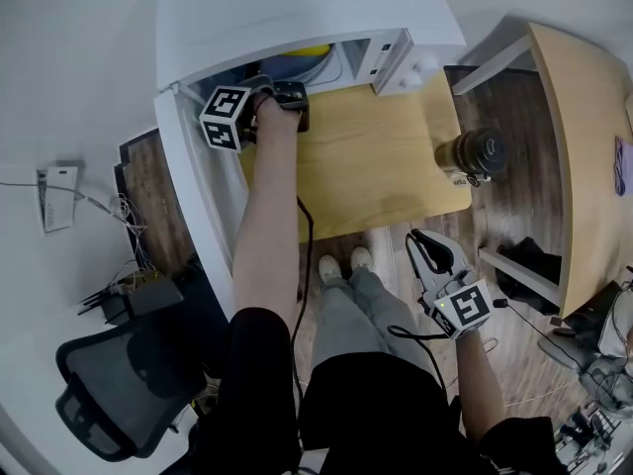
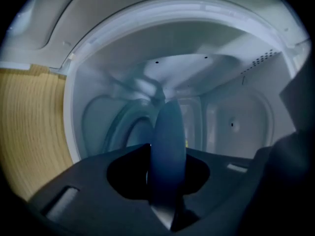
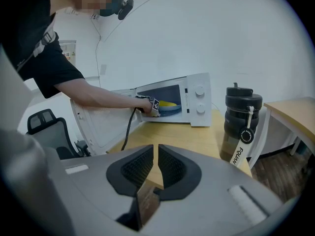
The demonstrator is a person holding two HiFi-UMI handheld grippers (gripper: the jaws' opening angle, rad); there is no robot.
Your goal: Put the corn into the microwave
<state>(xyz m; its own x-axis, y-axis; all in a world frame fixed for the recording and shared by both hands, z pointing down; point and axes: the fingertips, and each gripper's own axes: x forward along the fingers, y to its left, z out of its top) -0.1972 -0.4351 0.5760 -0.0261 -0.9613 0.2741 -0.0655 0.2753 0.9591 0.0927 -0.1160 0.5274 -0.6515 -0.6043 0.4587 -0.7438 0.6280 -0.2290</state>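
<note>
The white microwave (image 1: 396, 57) stands open at the back of the wooden table (image 1: 376, 156). My left gripper (image 1: 287, 95) reaches into its mouth, shut on the rim of a blue plate (image 2: 168, 141) that shows edge on between the jaws. The yellow corn (image 3: 169, 103) lies on that plate (image 3: 170, 108), just inside the cavity; in the head view it is a yellow patch (image 1: 309, 51). The glass turntable (image 2: 123, 127) sits beyond the plate. My right gripper (image 1: 427, 247) hangs off the table's front edge, jaws nearly touching, nothing between them (image 3: 156, 154).
The microwave door (image 1: 198, 186) swings out to the left of the table. A dark drinking bottle (image 1: 473, 156) stands at the table's right edge. A second wooden desk (image 1: 579, 146) is at the far right, and an office chair (image 1: 109, 384) at lower left.
</note>
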